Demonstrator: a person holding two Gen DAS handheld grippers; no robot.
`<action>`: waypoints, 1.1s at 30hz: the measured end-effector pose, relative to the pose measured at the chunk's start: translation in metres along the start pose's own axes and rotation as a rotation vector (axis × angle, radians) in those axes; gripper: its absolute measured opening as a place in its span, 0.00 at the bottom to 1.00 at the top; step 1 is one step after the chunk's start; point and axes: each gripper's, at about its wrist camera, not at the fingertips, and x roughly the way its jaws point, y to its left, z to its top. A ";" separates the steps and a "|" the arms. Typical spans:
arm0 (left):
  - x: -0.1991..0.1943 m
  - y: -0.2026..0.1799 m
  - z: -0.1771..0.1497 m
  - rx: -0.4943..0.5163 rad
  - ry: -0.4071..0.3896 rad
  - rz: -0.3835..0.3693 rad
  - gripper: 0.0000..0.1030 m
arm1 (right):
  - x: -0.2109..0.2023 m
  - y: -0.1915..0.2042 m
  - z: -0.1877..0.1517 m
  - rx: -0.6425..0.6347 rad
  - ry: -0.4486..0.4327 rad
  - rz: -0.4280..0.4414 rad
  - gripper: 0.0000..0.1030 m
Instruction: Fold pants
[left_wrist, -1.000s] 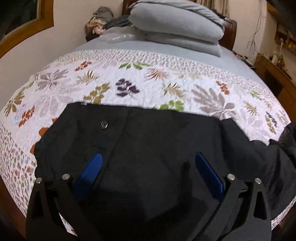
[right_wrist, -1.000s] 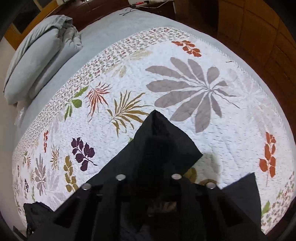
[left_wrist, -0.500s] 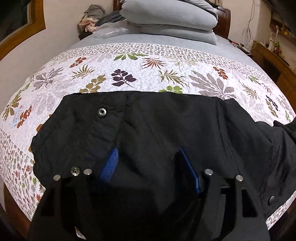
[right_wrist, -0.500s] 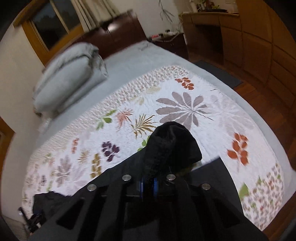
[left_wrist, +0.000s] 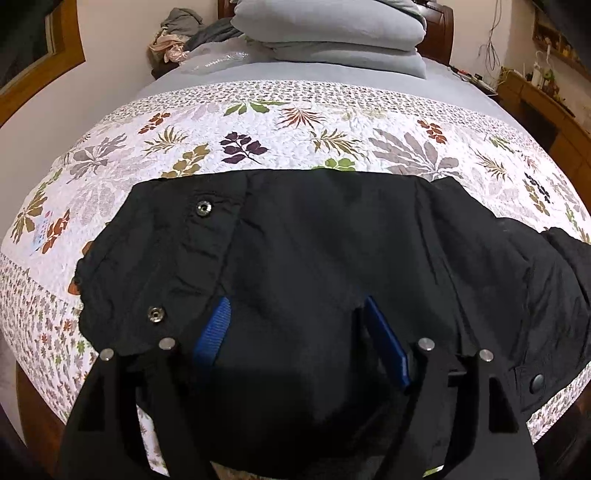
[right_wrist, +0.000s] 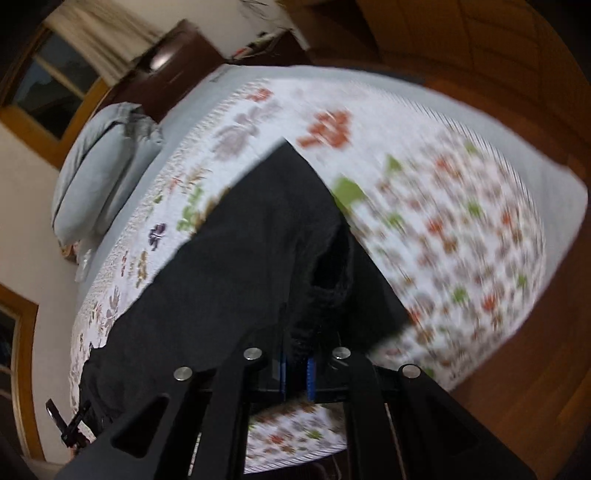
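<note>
1. The right gripper (right_wrist: 296, 369) is clamped tight on a bunched fold of the black pants (left_wrist: 314, 266); dark cloth is wedged between its blue pads (right_wrist: 311, 373). A second ago the same pinched fabric stood up as a peak over the middle of the quilt; now the view is smeared with motion and the cloth trails away toward the pillow end, so this hand is carrying its end of the garment across the bed.

2. The left gripper (left_wrist: 295, 332) sits low over the waist area, and its jaws are opening again after narrowing half a second ago. Its blue pads (left_wrist: 214, 328) stand apart on either side of a broad stretch of fabric without squeezing it.

3. The pants lie spread on the floral quilt (left_wrist: 332, 122) near the foot edge of the bed. A second snap (left_wrist: 156, 314) now shows near the left finger, where a second ago only the upper snap (left_wrist: 204, 208) was visible.

4. Judging by this, a fold is under way: the right end is being brought over while the left end stays put.

5. The grey pillows (left_wrist: 332, 29) are well apart from the work.
</note>
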 end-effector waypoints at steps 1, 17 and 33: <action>-0.001 0.002 -0.001 -0.003 -0.002 0.006 0.78 | 0.005 -0.005 -0.001 0.014 0.007 0.008 0.08; -0.039 0.067 -0.031 -0.171 0.028 -0.148 0.90 | -0.056 0.123 -0.064 -0.274 -0.058 -0.066 0.44; -0.005 0.120 -0.037 -0.471 0.097 -0.261 0.86 | 0.012 0.266 -0.133 -0.565 0.078 0.096 0.44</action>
